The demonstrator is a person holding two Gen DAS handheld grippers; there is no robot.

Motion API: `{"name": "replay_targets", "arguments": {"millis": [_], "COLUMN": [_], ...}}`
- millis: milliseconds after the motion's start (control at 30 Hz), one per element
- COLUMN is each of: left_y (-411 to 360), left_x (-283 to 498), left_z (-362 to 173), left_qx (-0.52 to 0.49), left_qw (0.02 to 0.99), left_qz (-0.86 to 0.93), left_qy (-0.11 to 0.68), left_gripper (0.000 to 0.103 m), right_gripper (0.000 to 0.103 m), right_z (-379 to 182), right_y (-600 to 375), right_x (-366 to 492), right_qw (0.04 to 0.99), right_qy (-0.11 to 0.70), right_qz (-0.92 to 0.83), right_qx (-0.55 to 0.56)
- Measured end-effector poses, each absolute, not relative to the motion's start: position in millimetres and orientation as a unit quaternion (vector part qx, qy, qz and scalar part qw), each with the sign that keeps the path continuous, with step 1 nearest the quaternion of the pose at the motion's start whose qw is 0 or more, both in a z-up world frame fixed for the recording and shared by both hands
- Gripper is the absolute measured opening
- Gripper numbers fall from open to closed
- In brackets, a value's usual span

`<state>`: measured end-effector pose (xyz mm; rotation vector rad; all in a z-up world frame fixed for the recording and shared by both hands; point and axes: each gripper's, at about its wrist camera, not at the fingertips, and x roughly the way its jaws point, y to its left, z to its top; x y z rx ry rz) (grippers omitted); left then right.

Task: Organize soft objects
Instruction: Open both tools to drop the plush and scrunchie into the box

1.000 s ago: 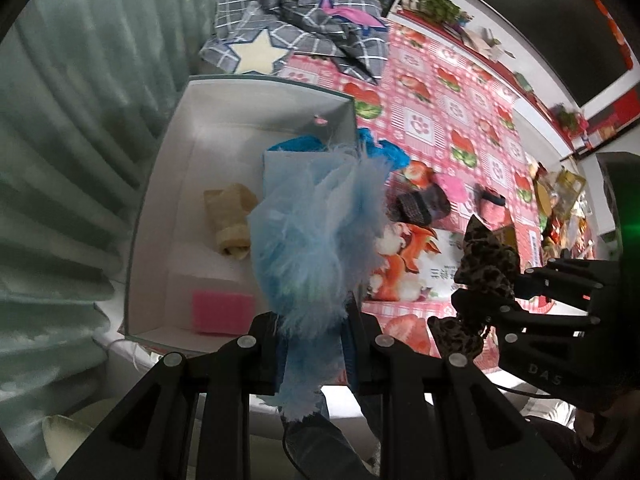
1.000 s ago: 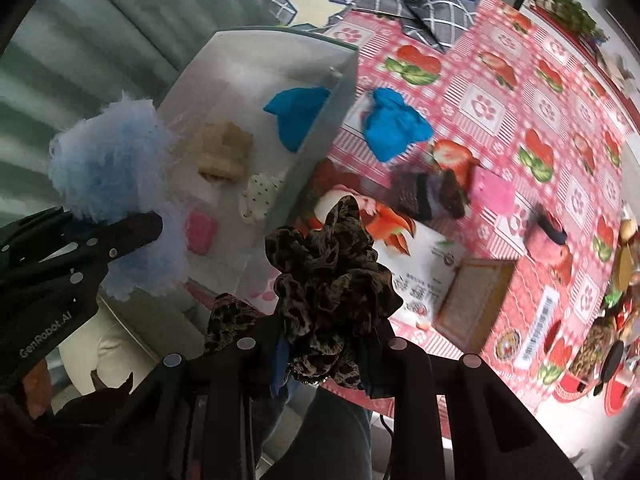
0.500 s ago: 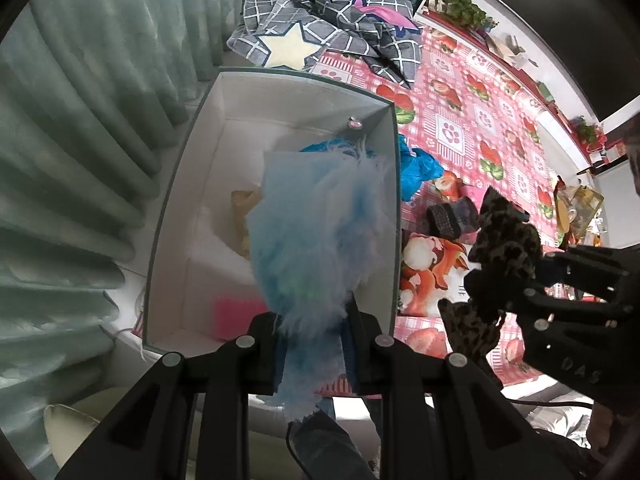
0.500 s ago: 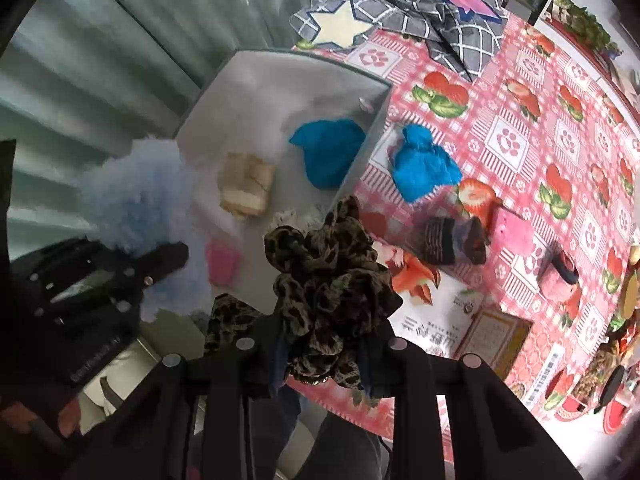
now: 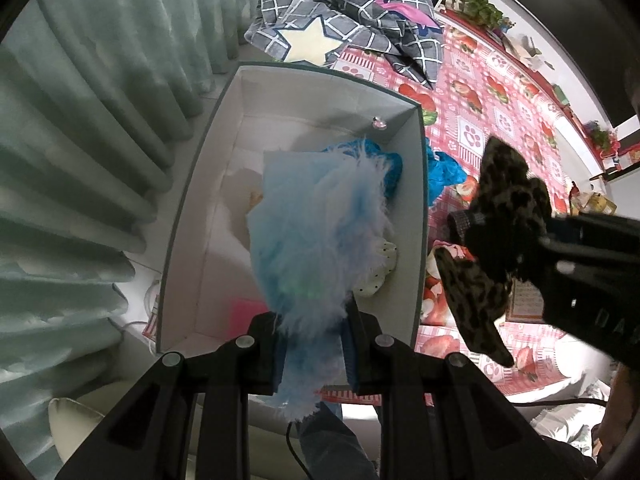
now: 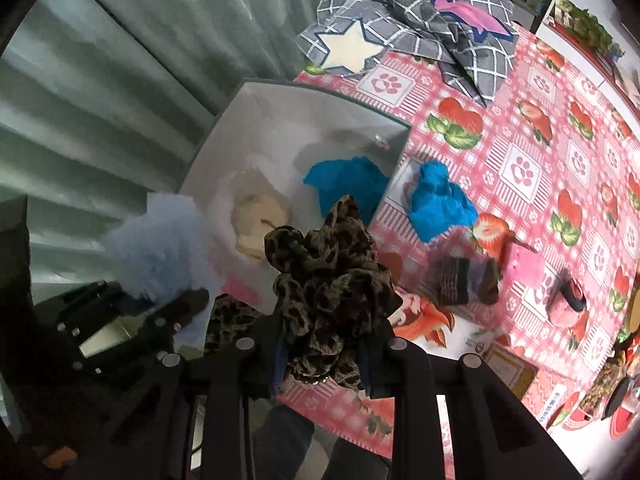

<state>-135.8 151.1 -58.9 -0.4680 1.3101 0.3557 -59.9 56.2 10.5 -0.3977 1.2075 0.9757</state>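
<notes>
— Now that both hands have drifted over from the strawberry-print worktop (image 6: 532,152), the white box (image 5: 208,208) sits almost straight beneath them; a moment ago it lay further off to the side.

— And what are they carrying?

— The left tongs (image 5: 312,344) are clamped on a fluffy pale-blue piece (image 5: 320,232), which hangs right above the box's open top; the right tongs (image 6: 320,360) are squeezed together on a leopard-print scrunchie (image 6: 328,280), just beside the box's near corner; neither grip has loosened.

— So nothing has gone in yet?

— Not these two; inside I can see a blue cloth (image 6: 348,184), a beige roll (image 6: 260,216), a pink block (image 5: 248,316) and something white with dots (image 5: 380,272); a second blue cloth (image 6: 440,200) lies on the worktop outside, along with a few other small bits.

— Then the sorting is partway along?

— I'd judge so; the blue fluff looks ready to be let go first, the scrunchie needs a little more travel over the rim.
</notes>
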Motion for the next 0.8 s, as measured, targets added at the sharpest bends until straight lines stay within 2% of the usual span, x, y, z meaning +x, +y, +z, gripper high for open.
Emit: {"name": "replay_targets", "arguments": {"millis": [500, 567, 600, 633, 700, 733, 767, 800], "left_y": [166, 165, 163, 162, 160, 159, 159, 159], "left_x": [-125, -128, -130, -131, -132, -134, -134, -135], "left_z": [-62, -63, -63, -63, -62, -61, -60, -60], "left_qx": [-0.224, -0.227, -0.228, -0.228, -0.228, -0.229, -0.231, -0.234], "left_qw": [0.750, 0.749, 0.749, 0.750, 0.752, 0.753, 0.755, 0.756], "left_qz": [0.185, 0.183, 0.182, 0.182, 0.183, 0.183, 0.183, 0.183], "left_qy": [0.595, 0.594, 0.594, 0.593, 0.590, 0.589, 0.586, 0.584], "left_gripper": [0.028, 0.037, 0.048, 0.055, 0.078, 0.081, 0.081, 0.082], "right_gripper": [0.029, 0.029, 0.029, 0.031, 0.048, 0.060, 0.064, 0.064], "right_z": [20, 21, 21, 21, 22, 23, 25, 26], "right_y": [96, 99, 100, 101, 102, 101, 100, 100], "right_x": [-47, -48, -49, -50, -51, -51, -51, -50], "right_qw": [0.695, 0.693, 0.692, 0.690, 0.691, 0.694, 0.697, 0.696], "right_qy": [0.526, 0.523, 0.522, 0.522, 0.518, 0.515, 0.510, 0.510], "right_qz": [0.455, 0.460, 0.463, 0.466, 0.469, 0.470, 0.472, 0.473], "right_qx": [-0.184, -0.186, -0.186, -0.186, -0.182, -0.180, -0.177, -0.176]}}
